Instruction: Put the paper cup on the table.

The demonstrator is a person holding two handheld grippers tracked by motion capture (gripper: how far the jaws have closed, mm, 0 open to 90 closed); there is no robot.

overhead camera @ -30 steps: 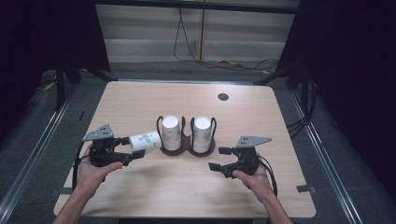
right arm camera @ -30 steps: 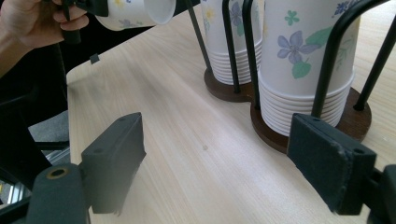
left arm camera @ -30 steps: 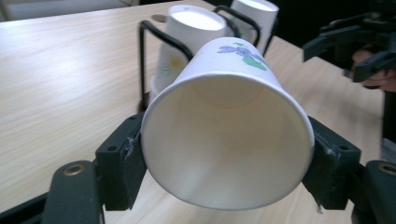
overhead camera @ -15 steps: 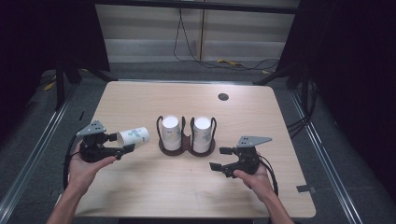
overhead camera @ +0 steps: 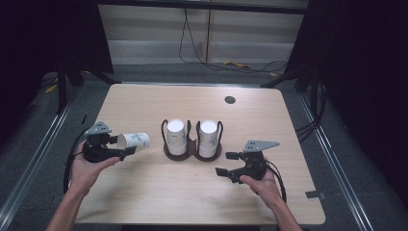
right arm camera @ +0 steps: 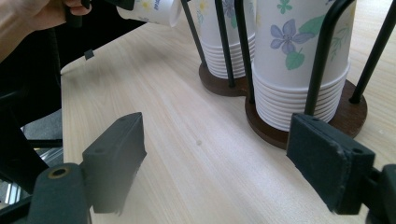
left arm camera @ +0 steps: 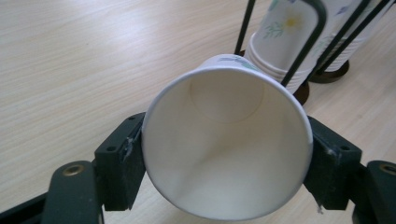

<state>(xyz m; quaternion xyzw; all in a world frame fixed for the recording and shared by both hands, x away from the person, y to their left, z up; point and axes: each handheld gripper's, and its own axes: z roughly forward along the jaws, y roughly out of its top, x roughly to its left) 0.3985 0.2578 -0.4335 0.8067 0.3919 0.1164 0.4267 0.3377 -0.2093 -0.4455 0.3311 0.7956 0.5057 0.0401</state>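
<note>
Over on the left, the left gripper (overhead camera: 126,152) is held just above the table (overhead camera: 144,202), its two black jaws clamped on the rim of a paper cup (overhead camera: 133,141). The cup lies on its side in the air, open mouth toward the person's hand (overhead camera: 86,168), its bottom pointing toward the cup rack (overhead camera: 192,153) but well short of it. In the left gripper view the cup (left arm camera: 227,140) is seen straight down its white inside, a jaw pressing on each side of the rim, and the rack's black wires stand just behind it.

In the middle of the table sits the rack, a dark wooden base with thin black wire loops holding two stacks of cups upside down: the left stack (overhead camera: 176,136) and the right stack (overhead camera: 208,137), side by side. The flower print on them shows clearly in the right gripper view.

To the right, the right gripper (overhead camera: 226,163) rests low near the front of the table, its jaws spread wide apart and holding nothing, pointed toward the rack. A small dark round disc (overhead camera: 230,99) sits in the tabletop farther back.
</note>
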